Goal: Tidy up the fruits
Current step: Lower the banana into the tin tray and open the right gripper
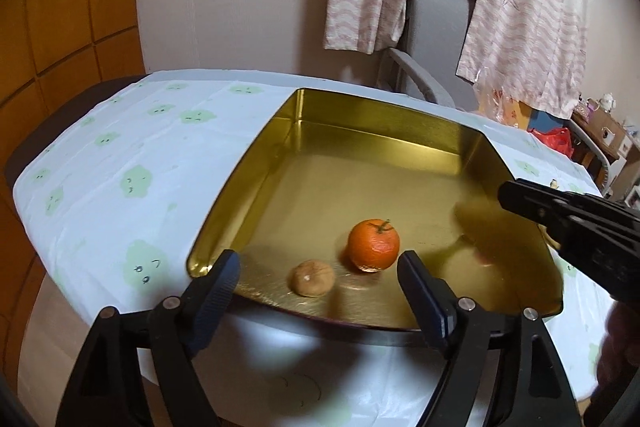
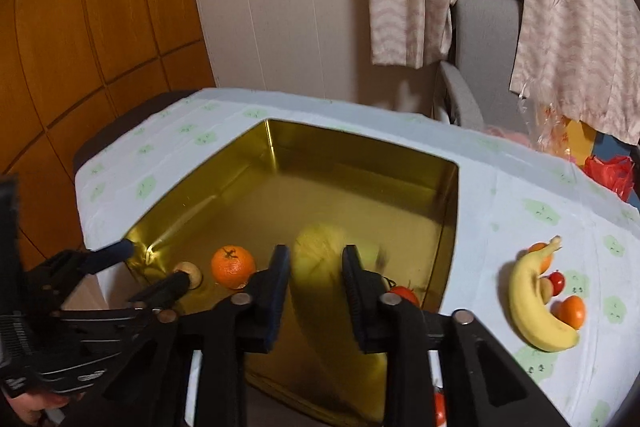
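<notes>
A gold tin tray (image 1: 360, 131) lies on the table. Near its front edge inside sit a mandarin (image 1: 374, 246) and a small brown fruit (image 1: 312, 277). My left gripper (image 1: 320, 283) hangs open just before these two, with nothing between its fingers. In the right wrist view my right gripper (image 2: 316, 267) is shut on a yellow banana (image 2: 320, 243), which looks blurred, above the tray (image 2: 360, 155). The mandarin (image 2: 233, 266) and the left gripper (image 2: 148, 267) show to its left. A red tomato (image 2: 404, 295) lies beside the right finger.
On the cloth right of the tray lie a second banana (image 2: 536, 307), a small red fruit (image 2: 558, 281) and orange fruits (image 2: 572, 311). A grey chair (image 1: 436, 35) with hung clothes stands behind the table. Wooden panelling is on the left.
</notes>
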A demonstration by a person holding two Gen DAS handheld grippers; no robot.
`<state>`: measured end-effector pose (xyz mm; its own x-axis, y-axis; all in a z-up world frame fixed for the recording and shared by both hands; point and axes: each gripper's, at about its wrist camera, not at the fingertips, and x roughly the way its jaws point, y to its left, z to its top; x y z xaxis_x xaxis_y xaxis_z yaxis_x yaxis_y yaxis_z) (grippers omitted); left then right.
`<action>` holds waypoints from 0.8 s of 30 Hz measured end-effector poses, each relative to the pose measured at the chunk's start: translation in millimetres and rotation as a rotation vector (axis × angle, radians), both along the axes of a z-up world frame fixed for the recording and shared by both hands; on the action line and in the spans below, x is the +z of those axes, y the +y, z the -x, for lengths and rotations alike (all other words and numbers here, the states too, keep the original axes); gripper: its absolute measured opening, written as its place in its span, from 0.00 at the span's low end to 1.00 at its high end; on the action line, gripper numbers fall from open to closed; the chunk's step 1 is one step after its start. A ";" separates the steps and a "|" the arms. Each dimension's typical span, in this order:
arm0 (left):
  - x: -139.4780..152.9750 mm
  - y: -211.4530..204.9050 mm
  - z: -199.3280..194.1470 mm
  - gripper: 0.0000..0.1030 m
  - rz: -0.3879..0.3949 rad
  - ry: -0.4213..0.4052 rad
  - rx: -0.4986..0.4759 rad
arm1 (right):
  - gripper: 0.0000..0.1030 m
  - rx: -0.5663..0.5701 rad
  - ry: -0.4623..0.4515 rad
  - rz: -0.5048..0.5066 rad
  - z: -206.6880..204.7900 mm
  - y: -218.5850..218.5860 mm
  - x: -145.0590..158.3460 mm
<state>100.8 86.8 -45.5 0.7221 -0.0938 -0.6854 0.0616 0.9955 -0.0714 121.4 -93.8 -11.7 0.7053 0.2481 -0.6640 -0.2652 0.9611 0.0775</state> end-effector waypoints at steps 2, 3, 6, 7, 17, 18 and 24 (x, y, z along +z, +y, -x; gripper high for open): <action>-1.0 2.1 2.5 0.79 0.002 0.003 0.002 | 0.11 0.008 0.017 0.005 -7.9 3.9 -4.9; -1.0 2.5 3.8 0.80 0.001 0.001 0.001 | 0.11 0.015 0.034 0.019 -12.0 6.5 -8.7; -0.5 1.0 7.4 0.81 -0.004 0.001 -0.007 | 0.11 0.025 0.060 0.007 -18.5 8.7 -15.2; -0.4 0.6 8.2 0.81 -0.002 0.002 -0.010 | 0.11 0.012 0.074 -0.012 -19.2 5.3 -17.1; 0.7 -15.5 19.2 0.88 0.002 -0.003 -0.052 | 0.18 -0.093 0.092 -0.121 6.2 -40.9 -15.5; 1.4 -17.7 20.5 0.90 0.002 -0.006 -0.056 | 0.18 -0.101 0.087 -0.130 10.3 -45.2 -13.9; 4.4 -27.4 28.3 0.94 0.013 -0.014 -0.079 | 0.22 -0.180 0.067 -0.175 32.8 -75.8 -5.7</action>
